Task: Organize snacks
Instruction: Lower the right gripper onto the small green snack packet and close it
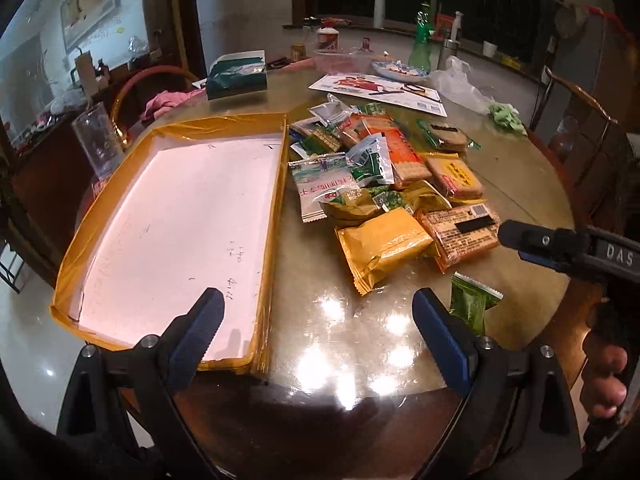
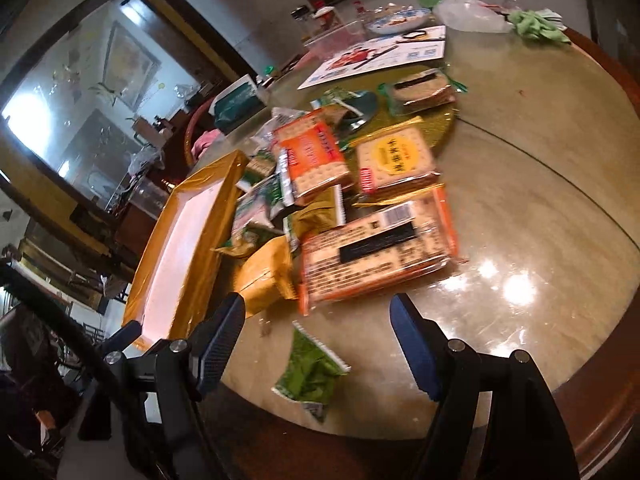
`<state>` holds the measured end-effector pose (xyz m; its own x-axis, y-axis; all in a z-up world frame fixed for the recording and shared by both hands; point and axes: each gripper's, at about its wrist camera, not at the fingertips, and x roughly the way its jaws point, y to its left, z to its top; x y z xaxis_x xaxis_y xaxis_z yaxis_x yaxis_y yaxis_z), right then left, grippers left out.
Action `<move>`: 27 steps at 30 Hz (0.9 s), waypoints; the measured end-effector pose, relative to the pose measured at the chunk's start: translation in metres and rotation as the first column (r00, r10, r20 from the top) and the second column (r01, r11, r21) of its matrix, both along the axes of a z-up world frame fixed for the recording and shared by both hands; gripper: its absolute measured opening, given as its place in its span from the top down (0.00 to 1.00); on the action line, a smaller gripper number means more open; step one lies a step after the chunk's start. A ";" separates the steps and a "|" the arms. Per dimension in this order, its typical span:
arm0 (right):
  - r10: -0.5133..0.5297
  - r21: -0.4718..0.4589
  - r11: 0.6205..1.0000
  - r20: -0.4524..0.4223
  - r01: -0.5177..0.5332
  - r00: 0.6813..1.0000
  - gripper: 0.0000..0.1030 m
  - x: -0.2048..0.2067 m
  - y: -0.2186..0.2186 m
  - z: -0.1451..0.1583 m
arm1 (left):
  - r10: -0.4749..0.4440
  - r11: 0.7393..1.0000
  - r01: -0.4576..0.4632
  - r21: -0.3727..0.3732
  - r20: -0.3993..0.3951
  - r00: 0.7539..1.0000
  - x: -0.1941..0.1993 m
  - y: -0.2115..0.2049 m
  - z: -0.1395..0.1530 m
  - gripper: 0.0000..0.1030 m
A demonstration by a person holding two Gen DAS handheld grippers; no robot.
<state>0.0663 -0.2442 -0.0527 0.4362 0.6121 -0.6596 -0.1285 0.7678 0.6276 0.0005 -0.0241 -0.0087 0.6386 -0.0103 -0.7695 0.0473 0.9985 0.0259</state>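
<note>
Both grippers gape empty: the left gripper (image 1: 316, 312) straddles the tray (image 1: 276, 208) edge; before the right gripper's (image 2: 316, 320) fingers lies a green packet (image 2: 310, 372), the snack pile (image 2: 360, 208) beyond.

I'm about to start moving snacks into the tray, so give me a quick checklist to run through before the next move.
1. Tray has room: ok, its pink floor shows nothing in it.
2. Right tool free and open: ok, nothing between the fingers.
3. Left tool free and open: ok, only table shows between its fingers.
4. Nearest snack is isolated: ok, the small green packet lies alone, apart from the pile.
5. Right tool lined up on the green packet: ok, the packet sits between its fingers in the right wrist view.
6. Pile stability: cannot tell, the packets overlap, the yellow packet at its near edge.
</note>
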 end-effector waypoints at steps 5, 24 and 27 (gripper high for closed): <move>0.068 0.015 0.998 -0.037 -0.068 0.997 0.27 -0.001 0.007 -0.011 | -0.002 0.999 0.001 -0.037 -0.032 0.999 0.004 -0.001 -0.004 0.08; 0.093 -0.101 0.990 -0.098 -0.103 0.991 0.37 -0.034 0.028 -0.015 | 0.026 0.999 -0.025 -0.032 0.049 0.998 0.000 0.013 0.010 0.08; 0.092 -0.124 0.987 -0.104 -0.105 0.990 0.45 -0.033 0.038 -0.016 | 0.042 0.999 -0.041 -0.031 0.049 0.998 -0.001 0.015 0.011 0.08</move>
